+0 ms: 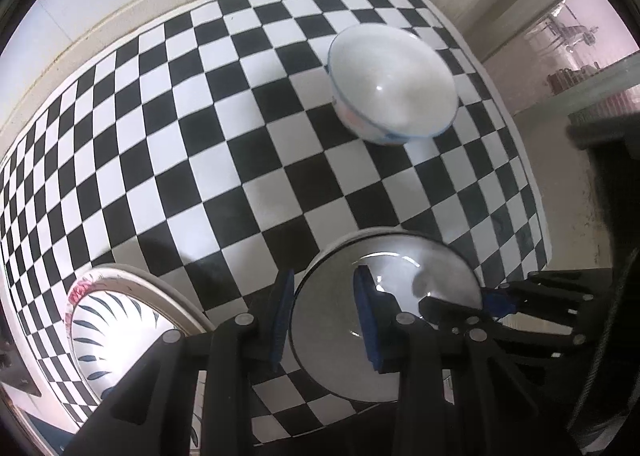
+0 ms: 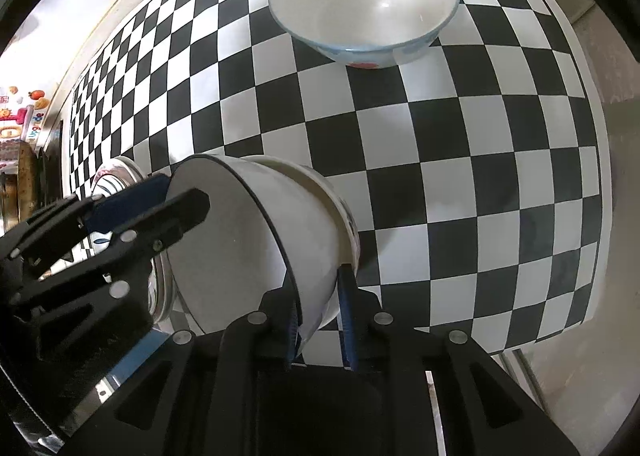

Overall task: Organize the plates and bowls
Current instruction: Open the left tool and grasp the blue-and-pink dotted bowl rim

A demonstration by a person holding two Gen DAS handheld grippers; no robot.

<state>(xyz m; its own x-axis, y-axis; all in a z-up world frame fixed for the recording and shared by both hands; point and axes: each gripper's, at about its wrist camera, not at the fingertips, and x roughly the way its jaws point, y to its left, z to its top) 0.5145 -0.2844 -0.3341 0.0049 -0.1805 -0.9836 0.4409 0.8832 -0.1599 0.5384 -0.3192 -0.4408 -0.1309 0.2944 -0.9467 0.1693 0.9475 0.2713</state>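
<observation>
Both grippers meet on one white enamel bowl [image 2: 256, 240], which rests nested in a second bowl [image 2: 340, 212] on the checkered counter [image 2: 480, 176]. Left gripper [image 1: 324, 316] is clamped across its rim, one pad inside, one outside. Right gripper [image 2: 320, 320] straddles the opposite rim; whether its pads press I cannot tell. Another white bowl [image 2: 364, 0] stands well apart toward the far wall, nearer the right gripper's side; patterned plates [image 1: 116, 320] lie just beside the left gripper, so stacking probably turns on that split.
</observation>
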